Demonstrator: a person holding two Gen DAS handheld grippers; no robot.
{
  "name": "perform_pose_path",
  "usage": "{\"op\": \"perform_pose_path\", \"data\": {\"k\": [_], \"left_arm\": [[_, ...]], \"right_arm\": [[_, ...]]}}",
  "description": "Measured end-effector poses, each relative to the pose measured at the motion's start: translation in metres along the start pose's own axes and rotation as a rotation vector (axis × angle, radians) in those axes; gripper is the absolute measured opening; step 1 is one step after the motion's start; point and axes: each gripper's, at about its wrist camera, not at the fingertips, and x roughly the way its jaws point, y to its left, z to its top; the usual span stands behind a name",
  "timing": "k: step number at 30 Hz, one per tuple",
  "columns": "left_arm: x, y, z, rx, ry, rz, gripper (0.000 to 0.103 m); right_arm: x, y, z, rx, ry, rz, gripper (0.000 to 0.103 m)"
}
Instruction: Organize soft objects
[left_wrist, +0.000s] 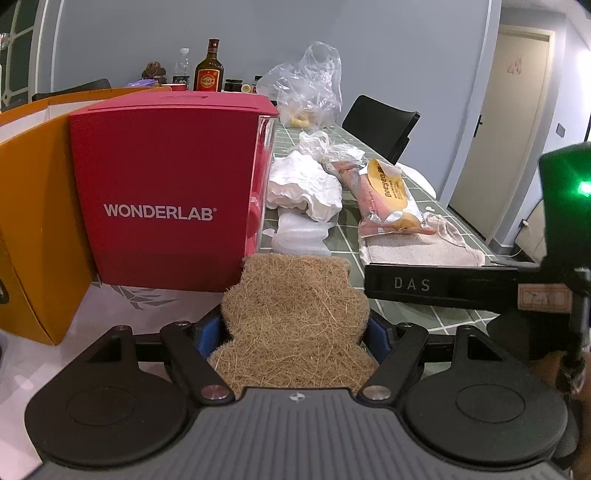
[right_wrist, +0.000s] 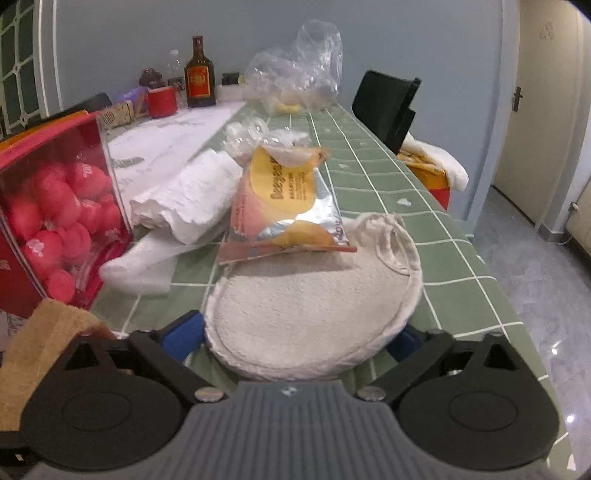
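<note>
Left gripper (left_wrist: 295, 334) — blue-padded fingers closed against both sides of a tan coir-fibre pad (left_wrist: 293, 325), which stands up between them; the pad's lobed top edge reaches the foot of the red box.

Right gripper (right_wrist: 295, 338) — fingers spread wide, one at either side of a round cream scrubbing mitt (right_wrist: 306, 314); whether they touch it cannot be told. The mitt lies flat on the green checked tablecloth (right_wrist: 424, 206) near the table's right edge, its loop strap at the far right side. In the left wrist view, a black bar marked DAS (left_wrist: 439, 286) crosses just in front of the mitt.

Snack packet (right_wrist: 288, 206) — yellow, pink and foil, opened at the top; its near end rests on the mitt's far edge.

Red box (left_wrist: 166, 192) — printed WONDERLAB, standing left of the packet; its clear side shows red balls (right_wrist: 55, 229) inside. An orange carton (left_wrist: 37, 229) stands just beside it on the left.

White crumpled paper (right_wrist: 192, 199) — between box and packet, with a white ribbed piece (left_wrist: 301, 236) nearer, just beside the box.

Clear plastic bag (left_wrist: 306, 86) — further down the table, something yellow inside.

Brown bottle (right_wrist: 199, 75) — at the far end, beside a red cup (right_wrist: 161, 101).

Black chair (right_wrist: 388, 107) — off the right edge.
</note>
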Motion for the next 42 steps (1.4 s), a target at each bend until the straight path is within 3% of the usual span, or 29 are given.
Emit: {"op": "perform_pose_path", "data": {"k": [2,4,6,12,20,29,32,33,42], "left_arm": [[0.000,-0.001,0.000,0.002,0.001,0.002,0.088],[0.000,-0.001,0.000,0.003,0.001,0.002,0.088],[0.000,0.000,0.000,0.000,0.001,-0.001,0.088],[0.000,0.002,0.000,-0.007,-0.002,-0.007,0.088],[0.000,0.003,0.001,-0.012,-0.002,-0.010,0.088],[0.000,0.003,0.001,-0.012,-0.002,-0.011,0.088],[0.000,0.002,0.001,-0.012,-0.002,-0.011,0.088],[0.000,0.002,0.001,-0.012,-0.002,-0.011,0.088],[-0.001,0.005,0.001,-0.032,-0.008,-0.025,0.088]], "right_arm": [[-0.006,0.000,-0.002,0.000,-0.019,0.011,0.068],[-0.011,0.003,-0.005,-0.016,-0.029,0.008,0.041],[-0.017,0.004,-0.009,-0.016,-0.042,0.006,0.022],[-0.033,0.001,-0.015,0.015,-0.088,0.000,0.010],[-0.064,-0.004,-0.030,0.005,-0.106,0.004,0.004],[-0.100,-0.009,-0.044,-0.020,-0.049,0.079,0.000],[-0.103,-0.024,-0.048,0.114,-0.009,0.142,0.022],[-0.102,-0.030,-0.049,0.172,0.003,0.169,0.037],[-0.077,-0.055,-0.050,0.484,0.064,0.255,0.036]]}}
